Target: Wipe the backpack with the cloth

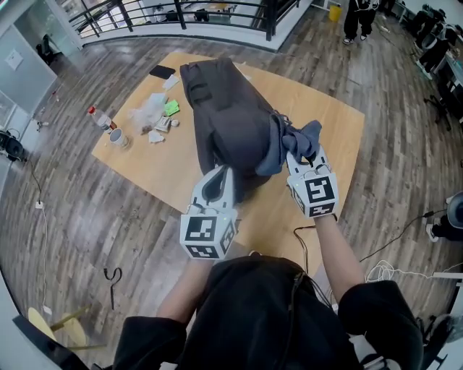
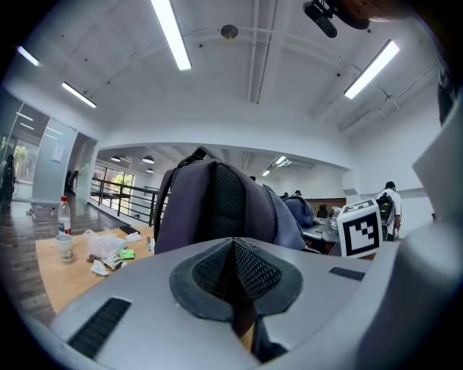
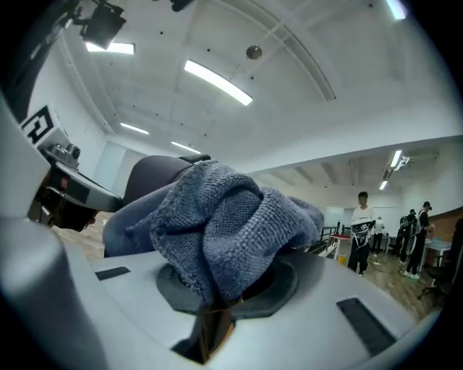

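A dark grey backpack [image 1: 231, 115] stands upright on the wooden table [image 1: 145, 170]. My right gripper [image 1: 300, 162] is shut on a bunched blue-grey cloth [image 1: 293, 143], which presses against the backpack's right side. In the right gripper view the cloth [image 3: 231, 231] bulges over the closed jaws, with the backpack [image 3: 148, 177] behind it. My left gripper [image 1: 223, 177] is shut at the backpack's near lower edge. In the left gripper view its pads meet in a line below the backpack [image 2: 217, 202]. Whether they pinch any fabric is hidden.
On the table's left part lie a bottle [image 1: 98, 117], a cup [image 1: 118, 136], a plastic bag with wrappers [image 1: 152, 115] and a black phone [image 1: 162, 71]. A railing runs beyond the table. A person [image 1: 359, 18] stands at the far right, and cables lie on the floor.
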Available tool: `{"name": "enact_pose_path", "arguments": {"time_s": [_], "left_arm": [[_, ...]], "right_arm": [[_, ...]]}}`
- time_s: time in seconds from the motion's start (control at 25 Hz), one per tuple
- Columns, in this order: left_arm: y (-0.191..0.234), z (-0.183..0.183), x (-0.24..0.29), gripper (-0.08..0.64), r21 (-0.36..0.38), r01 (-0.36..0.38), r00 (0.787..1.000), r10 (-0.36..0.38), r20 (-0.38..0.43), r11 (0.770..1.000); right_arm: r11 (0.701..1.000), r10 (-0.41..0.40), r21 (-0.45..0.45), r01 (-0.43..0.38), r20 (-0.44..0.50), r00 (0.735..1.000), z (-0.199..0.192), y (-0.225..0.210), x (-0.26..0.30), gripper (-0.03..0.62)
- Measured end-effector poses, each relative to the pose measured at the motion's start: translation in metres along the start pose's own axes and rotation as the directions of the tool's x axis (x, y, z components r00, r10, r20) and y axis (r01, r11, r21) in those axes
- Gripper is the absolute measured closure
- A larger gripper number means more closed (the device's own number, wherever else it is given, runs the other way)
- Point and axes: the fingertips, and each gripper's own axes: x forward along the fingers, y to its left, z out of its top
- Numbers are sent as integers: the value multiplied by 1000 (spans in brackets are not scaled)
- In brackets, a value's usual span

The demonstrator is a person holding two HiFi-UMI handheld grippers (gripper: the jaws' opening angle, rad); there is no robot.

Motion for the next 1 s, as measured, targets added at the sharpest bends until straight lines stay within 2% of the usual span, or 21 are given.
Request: {"name": "enact_pose_path", "arguments": {"time_s": [0.08,0.16,0.24,0.36,0.48,0.6,0.68,0.76,1.0], "left_arm": [[-2,-2,2,543,-4,4,1000,-4,-6,1000],[-5,-4,2,543,-4,7,1000,-7,-10,1000],[-5,-4,3,543,-4,9,1000,-9,-12,1000],[-1,-6,5,543,-13,4,1000,-5,-18,1000],[4,-12,5,543,-28,-5,1000,4,-28,1000],[8,-15,4,543,-35,-13,999,12,-35,999],[10,-18,4,543,-34,-19,999,18,-41,999],[12,-25,3,543,-30,-27,998,25,-56,999],[13,-68,7,543,-27,-30,990,26,-137,999]], "right_arm": [[999,-23,-29,24,29,999,0,11,-10,551],[994,-42,-94,49,73,996,6,21,-23,551],[988,-16,-153,32,101,995,11,34,-32,551],[979,65,-196,-48,82,995,5,63,-38,551],[962,181,-206,-179,-10,983,-29,103,-38,551],[947,294,-83,-309,-151,944,-84,132,-30,551],[940,341,46,-338,-197,919,-110,141,-25,551],[931,362,134,-339,-218,906,-127,147,-23,551],[912,408,208,-355,-358,840,-197,167,-17,551]]}}
